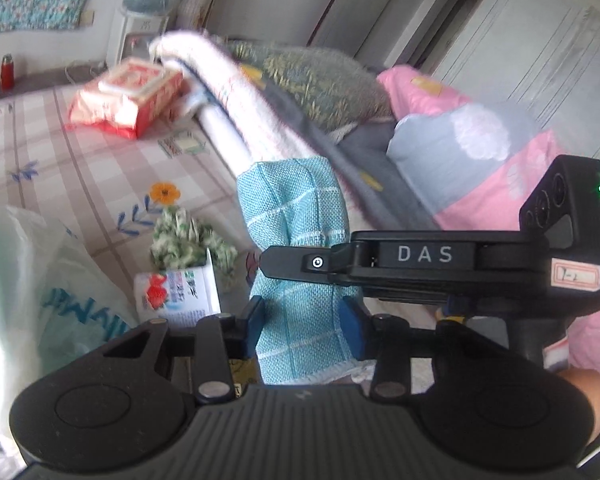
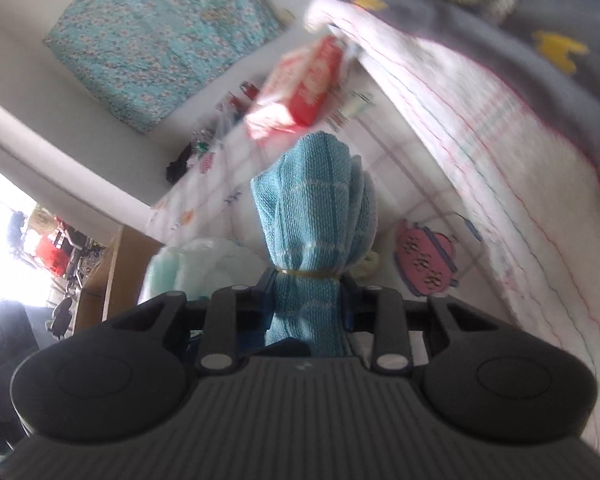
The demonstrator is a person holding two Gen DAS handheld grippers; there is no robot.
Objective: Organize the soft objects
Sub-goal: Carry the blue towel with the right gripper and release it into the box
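Gripping teal towel (image 1: 296, 248) — both grippers.

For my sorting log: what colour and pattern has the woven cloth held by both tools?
Teal woven cloth with thin white grid lines, clearest in the left wrist view.

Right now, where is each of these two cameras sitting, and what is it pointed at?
Left wrist view: sits on the left gripper, looking along its fingers over a bed at a blue towel it clamps; the right gripper crosses in from the right, with a bit of the person's arm bottom right.
Right wrist view: sits on the right gripper, tilted, clamping the same towel; no arm shows.
Shared: the towel, the red packet, the folded quilts.
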